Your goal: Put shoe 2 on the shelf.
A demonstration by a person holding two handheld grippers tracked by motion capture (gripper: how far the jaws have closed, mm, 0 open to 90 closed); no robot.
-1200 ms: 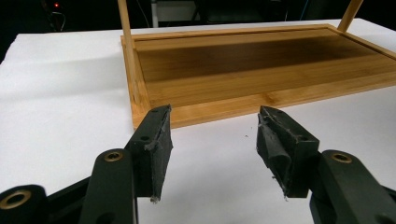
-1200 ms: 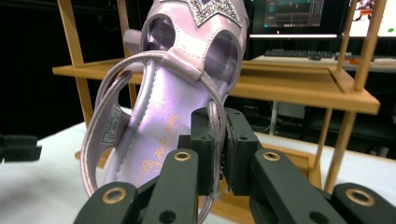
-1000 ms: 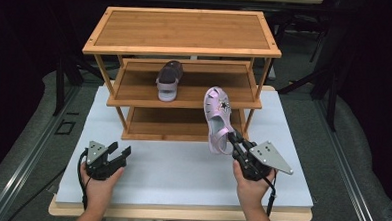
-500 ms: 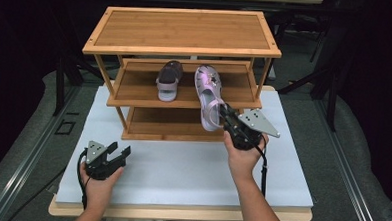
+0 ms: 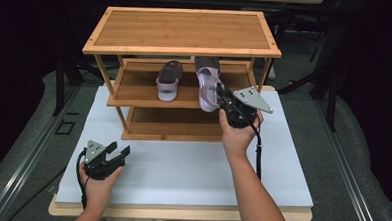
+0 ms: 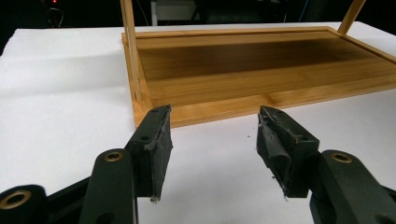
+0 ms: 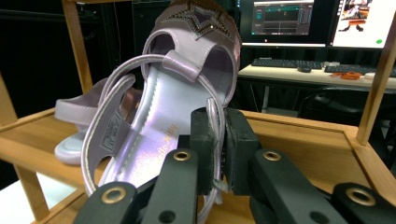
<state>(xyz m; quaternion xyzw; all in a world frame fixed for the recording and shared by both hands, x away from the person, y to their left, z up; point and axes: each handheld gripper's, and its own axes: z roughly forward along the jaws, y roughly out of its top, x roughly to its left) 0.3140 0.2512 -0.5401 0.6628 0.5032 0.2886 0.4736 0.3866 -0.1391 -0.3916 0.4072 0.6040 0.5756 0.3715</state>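
Hanging by its thin heel strap, the lilac sandal has come up off the white table over the last second and now sits tilted over the front edge of the middle shelf of the wooden shoe rack, just beside its mate already resting there. The right gripper stays clamped on that strap, pads pinched together around it, so the carry looks nearly done and what remains is likely lowering the sole flat and letting go. The left gripper, jaws apart and holding nothing, has kept still near the table's front left.
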